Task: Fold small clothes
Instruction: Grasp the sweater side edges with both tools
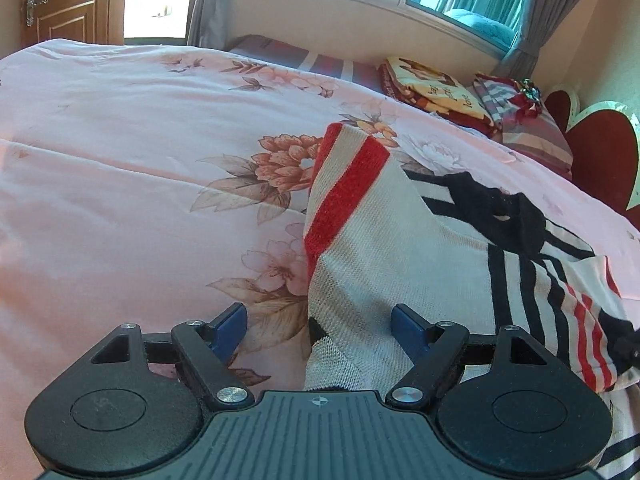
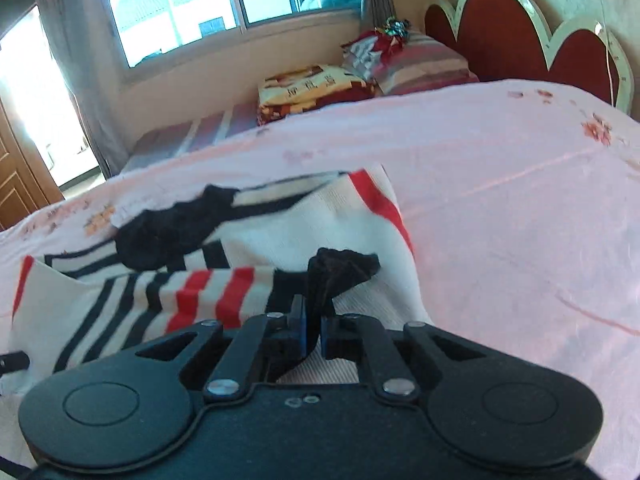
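A small white knit garment (image 1: 384,240) with red and black stripes lies partly folded on the pink floral bedspread (image 1: 132,140). My left gripper (image 1: 320,322) is open, its blue-padded fingers either side of the garment's near white edge. In the right wrist view the same garment (image 2: 280,220) lies spread ahead, with its black collar (image 2: 160,232) on top. My right gripper (image 2: 314,332) is shut on the garment's black cuff (image 2: 340,270), which sticks up bunched from between the pads.
Folded blankets (image 1: 428,84) and a striped pillow (image 1: 532,128) lie at the bed's far side under the window. A red scalloped headboard (image 2: 520,40) stands at the right. A wooden door (image 1: 68,0) is at the far left.
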Action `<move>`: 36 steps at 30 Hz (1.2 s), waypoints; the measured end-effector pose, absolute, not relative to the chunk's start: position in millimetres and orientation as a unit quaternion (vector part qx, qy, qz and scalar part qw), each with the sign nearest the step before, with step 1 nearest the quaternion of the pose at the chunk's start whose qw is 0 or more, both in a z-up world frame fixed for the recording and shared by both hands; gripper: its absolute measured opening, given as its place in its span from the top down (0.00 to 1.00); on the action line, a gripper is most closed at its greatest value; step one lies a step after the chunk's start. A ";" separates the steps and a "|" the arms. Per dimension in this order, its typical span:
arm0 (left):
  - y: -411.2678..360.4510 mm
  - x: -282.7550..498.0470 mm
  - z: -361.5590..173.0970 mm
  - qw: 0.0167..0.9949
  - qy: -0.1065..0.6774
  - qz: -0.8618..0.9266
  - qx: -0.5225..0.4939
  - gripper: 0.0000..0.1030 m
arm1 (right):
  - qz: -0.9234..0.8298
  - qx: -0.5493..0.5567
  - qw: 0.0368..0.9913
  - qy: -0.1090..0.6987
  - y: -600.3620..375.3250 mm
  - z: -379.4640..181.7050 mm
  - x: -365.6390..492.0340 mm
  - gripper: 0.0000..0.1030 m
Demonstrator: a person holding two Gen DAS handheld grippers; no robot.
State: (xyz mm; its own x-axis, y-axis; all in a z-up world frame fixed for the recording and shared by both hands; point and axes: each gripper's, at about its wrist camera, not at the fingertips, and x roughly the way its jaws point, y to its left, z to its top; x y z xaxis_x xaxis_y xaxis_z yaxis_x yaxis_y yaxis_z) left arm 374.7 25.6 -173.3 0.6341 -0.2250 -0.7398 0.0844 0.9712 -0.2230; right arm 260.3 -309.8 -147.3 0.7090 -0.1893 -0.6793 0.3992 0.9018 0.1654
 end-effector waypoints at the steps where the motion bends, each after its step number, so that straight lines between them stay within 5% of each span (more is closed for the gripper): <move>1: 24.9 378.6 -172.7 0.900 0.420 -0.084 -0.087 0.24 | -0.157 0.156 0.909 0.352 -309.8 -149.0 260.9 0.88; 6: 20.7 406.3 -171.9 0.901 0.414 -0.077 -0.100 0.24 | -0.156 0.194 0.910 0.331 -318.6 -143.8 254.9 0.67; 8: 21.6 417.8 -175.2 0.901 0.414 -0.073 -0.110 0.60 | -0.156 0.196 0.909 0.333 -321.1 -147.6 250.4 0.67; 14: 27.4 427.4 -180.7 0.909 0.393 -0.043 -0.132 0.80 | -0.127 0.172 0.917 0.336 -302.5 -147.7 263.1 0.90; 21: 29.3 435.4 -181.3 0.913 0.393 -0.029 -0.103 0.82 | -0.143 0.139 0.916 0.349 -305.4 -158.9 278.0 0.93; 23: 28.7 427.5 -171.7 0.919 0.383 -0.025 -0.093 0.82 | -0.153 0.143 0.918 0.337 -308.5 -151.4 267.7 0.80; 26: 24.0 406.3 -151.2 0.930 0.354 -0.057 -0.080 0.82 | -0.174 0.157 0.920 0.315 -319.2 -140.9 252.9 0.75; 30: -3.4 408.8 -147.8 0.925 0.362 -0.104 -0.054 0.82 | -0.155 0.169 0.930 0.288 -316.8 -128.8 253.2 0.75; 36: -13.1 438.4 -171.1 0.917 0.388 -0.076 -0.060 0.82 | -0.131 0.124 0.916 0.358 -299.3 -154.9 285.2 0.79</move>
State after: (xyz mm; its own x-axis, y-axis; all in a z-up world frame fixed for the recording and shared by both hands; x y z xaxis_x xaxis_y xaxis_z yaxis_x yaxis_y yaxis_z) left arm 438.4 -13.1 -171.1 0.6874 -0.1870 -0.7018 0.0933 0.9810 -0.1700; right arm 285.2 -299.3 -154.9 0.7095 -0.1519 -0.6882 0.3289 0.9350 0.1326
